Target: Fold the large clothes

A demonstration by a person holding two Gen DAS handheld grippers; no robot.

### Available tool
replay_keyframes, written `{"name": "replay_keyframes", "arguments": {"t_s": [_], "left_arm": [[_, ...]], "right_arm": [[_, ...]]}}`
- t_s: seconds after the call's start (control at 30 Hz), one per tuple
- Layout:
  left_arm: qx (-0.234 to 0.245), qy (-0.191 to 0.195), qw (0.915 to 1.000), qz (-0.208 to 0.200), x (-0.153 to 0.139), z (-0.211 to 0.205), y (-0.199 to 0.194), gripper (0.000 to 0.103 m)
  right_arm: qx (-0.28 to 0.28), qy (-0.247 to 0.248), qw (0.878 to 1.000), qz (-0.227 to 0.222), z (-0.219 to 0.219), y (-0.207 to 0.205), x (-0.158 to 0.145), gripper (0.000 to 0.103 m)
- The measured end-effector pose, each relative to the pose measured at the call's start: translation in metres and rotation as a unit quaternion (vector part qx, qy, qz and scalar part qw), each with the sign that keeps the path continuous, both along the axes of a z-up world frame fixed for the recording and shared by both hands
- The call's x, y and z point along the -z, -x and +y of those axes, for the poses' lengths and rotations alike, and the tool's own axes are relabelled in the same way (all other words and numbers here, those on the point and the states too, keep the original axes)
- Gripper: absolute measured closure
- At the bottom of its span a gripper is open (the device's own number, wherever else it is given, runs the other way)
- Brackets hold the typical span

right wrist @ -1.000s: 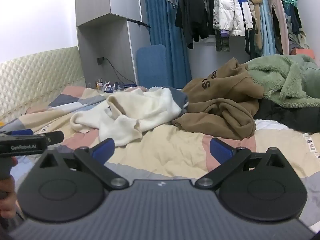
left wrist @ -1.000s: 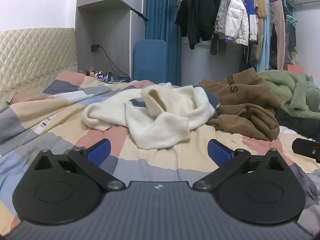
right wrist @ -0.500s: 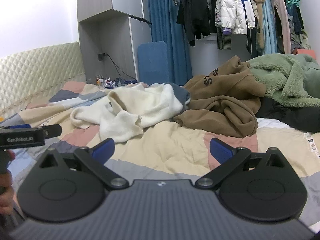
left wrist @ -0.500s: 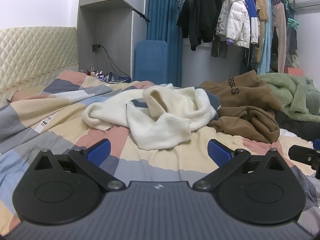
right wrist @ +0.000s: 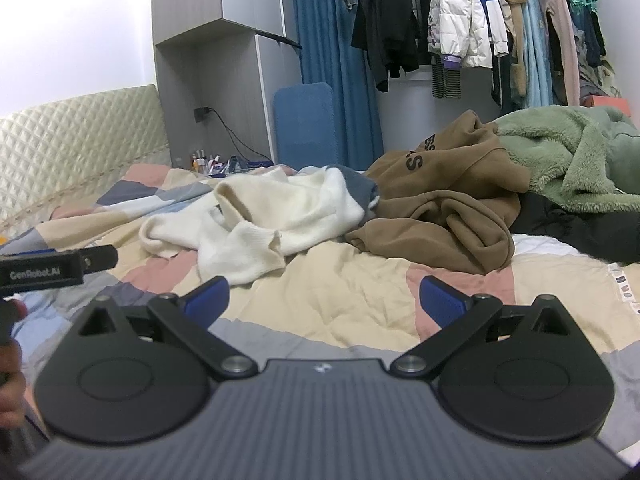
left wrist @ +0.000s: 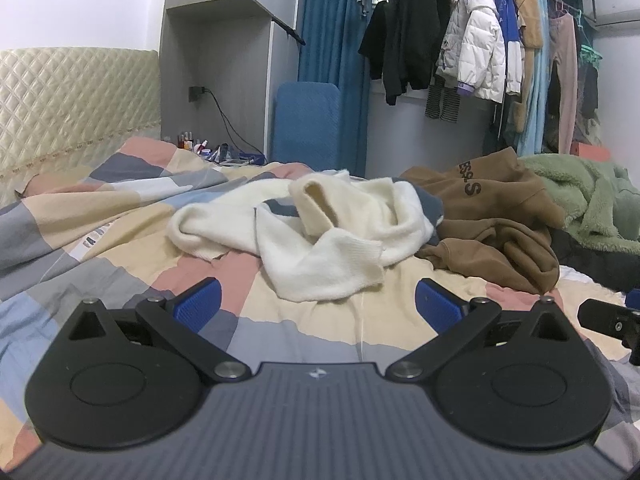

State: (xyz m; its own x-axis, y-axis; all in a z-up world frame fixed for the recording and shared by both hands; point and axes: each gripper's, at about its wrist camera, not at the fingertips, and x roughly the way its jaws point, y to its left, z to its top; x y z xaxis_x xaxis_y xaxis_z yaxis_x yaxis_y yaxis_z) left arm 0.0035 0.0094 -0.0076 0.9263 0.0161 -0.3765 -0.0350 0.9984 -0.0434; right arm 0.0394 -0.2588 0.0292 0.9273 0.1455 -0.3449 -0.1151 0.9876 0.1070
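Left wrist view: the left tool (left wrist: 318,300) hangs low over the bed (left wrist: 120,248), its blue pads (left wrist: 198,304) spread wide apart and holding nothing. The cream sweater (left wrist: 304,232) lies crumpled straight ahead of this tool, its long axis running crosswise, left to right; a loose cuff end points back toward the tool. The brown hoodie (left wrist: 492,220) lies ahead and to the right, touching the sweater.

Right wrist view: the right tool (right wrist: 324,300) is likewise spread apart and empty. From here the cream sweater (right wrist: 272,216) lies ahead and to the left, the brown hoodie (right wrist: 444,208) ahead and slightly right. The left tool appears better aligned for the sweater's cuff.
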Motion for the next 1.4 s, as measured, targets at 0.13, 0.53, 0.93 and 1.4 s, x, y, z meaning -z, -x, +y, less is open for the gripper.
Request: {"name": "replay_keyframes", "arguments": {"t_s": [0.13,0.53,0.93,1.4], "left_arm": [[0.0,0.0,1.0,0.001,-0.0004,0.0013,-0.0004,0.0],[-0.001,0.0,1.0,0.001,0.0006,0.0021,-0.001,0.0],[0.0,0.0,1.0,0.002,0.0005,0.0024,-0.0011,0.0],[0.002,0.002,1.0,0.006,0.0072,-0.0015,-0.0029,0.0]], "right_arm": [[-0.001,-0.002,1.0,0.001,-0.0005,0.0001,0.0,0.0],[-0.007,-0.003,1.0,-0.002,0.0014,-0.0001,0.0006,0.0],[-0.004,-0.002,1.0,-0.001,0.001,-0.0003,-0.0005,0.0],[0.003,-0.002,1.0,0.004,0.0004,-0.0012,0.0018,0.0]]}}
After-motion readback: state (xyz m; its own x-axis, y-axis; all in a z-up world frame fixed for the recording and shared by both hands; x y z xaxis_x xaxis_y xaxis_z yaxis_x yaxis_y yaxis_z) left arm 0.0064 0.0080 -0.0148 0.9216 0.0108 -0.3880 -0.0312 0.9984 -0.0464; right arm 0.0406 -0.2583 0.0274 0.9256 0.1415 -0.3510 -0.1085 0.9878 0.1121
